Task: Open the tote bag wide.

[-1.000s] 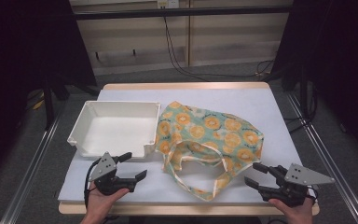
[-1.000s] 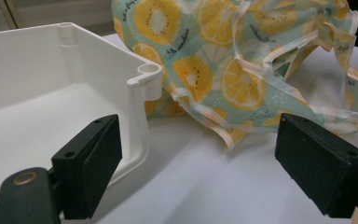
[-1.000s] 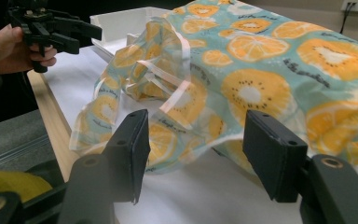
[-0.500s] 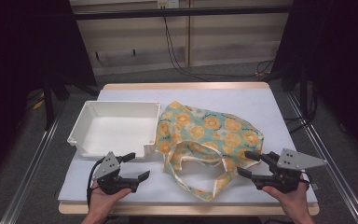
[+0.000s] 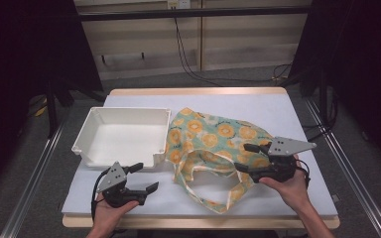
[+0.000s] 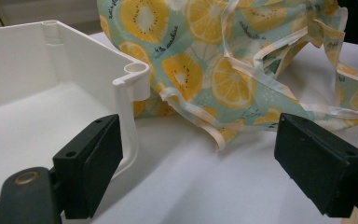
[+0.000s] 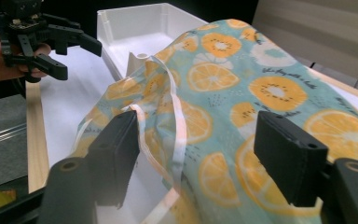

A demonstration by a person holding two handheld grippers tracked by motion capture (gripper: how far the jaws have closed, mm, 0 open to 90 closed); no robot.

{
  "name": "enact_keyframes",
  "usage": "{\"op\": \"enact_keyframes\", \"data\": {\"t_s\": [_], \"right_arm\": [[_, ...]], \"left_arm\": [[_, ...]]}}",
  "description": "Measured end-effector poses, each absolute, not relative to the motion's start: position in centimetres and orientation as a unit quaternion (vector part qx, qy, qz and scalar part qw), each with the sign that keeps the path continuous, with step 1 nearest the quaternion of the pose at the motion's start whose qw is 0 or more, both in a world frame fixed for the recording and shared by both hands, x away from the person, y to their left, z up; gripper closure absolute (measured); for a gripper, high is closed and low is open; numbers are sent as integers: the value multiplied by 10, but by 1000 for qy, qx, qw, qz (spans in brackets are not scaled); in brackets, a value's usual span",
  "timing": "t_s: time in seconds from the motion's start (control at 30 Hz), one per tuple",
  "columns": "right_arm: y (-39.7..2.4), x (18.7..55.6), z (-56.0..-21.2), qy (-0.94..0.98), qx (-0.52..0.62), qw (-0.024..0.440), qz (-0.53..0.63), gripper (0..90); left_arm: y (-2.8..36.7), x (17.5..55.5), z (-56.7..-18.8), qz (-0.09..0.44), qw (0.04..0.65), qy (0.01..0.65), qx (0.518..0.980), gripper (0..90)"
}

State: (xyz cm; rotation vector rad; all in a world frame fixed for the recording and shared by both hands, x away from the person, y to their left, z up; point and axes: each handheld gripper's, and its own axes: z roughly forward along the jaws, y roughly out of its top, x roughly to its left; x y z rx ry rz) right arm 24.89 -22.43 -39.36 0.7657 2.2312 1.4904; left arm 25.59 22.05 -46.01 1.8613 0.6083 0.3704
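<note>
My right tongs [image 5: 246, 159] have just been opening, spread over the bag [image 5: 213, 136], nothing pinched. My left tongs [image 5: 144, 177] sit spread near the tray [image 5: 95, 119] on the bench [image 5: 287, 106].

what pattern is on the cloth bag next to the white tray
Orange and yellow citrus slices on pale teal, cream straps; the cloth bag shows best in the right gripper view.

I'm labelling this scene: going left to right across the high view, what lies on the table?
White plastic tray → left gripper → teal cloth bag printed with orange slices → right gripper.
</note>
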Motion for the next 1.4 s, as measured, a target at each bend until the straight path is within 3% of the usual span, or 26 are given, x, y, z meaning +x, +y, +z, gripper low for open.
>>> {"op": "enact_keyframes", "data": {"t_s": [0.43, 0.9, 0.93, 1.03, 1.07, 1.1, 1.23, 1.37, 1.4], "right_arm": [[-200, 276, -411, 811, 270, 156, 495, 185], [-176, 282, -429, 845, 243, 137, 457, 149], [-174, 283, -432, 849, 243, 133, 450, 224], [-172, 285, -434, 852, 241, 135, 445, 287], [-171, 286, -436, 852, 244, 135, 443, 399], [-171, 286, -436, 852, 244, 135, 443, 399], [-175, 288, -436, 847, 256, 127, 449, 641], [-181, 288, -433, 839, 263, 126, 460, 747], [-184, 288, -430, 835, 267, 130, 463, 826]], "left_arm": [[219, 255, -460, 153, 548, 250, 783, 146], [218, 254, -460, 154, 539, 248, 790, 147], [217, 253, -460, 151, 542, 250, 788, 147], [217, 253, -460, 151, 542, 250, 788, 147], [218, 253, -460, 151, 542, 250, 788, 147], [218, 253, -459, 152, 542, 249, 788, 147], [217, 252, -459, 152, 541, 243, 790, 147], [216, 252, -459, 152, 537, 241, 794, 147], [215, 253, -459, 149, 541, 245, 791, 147]]}}
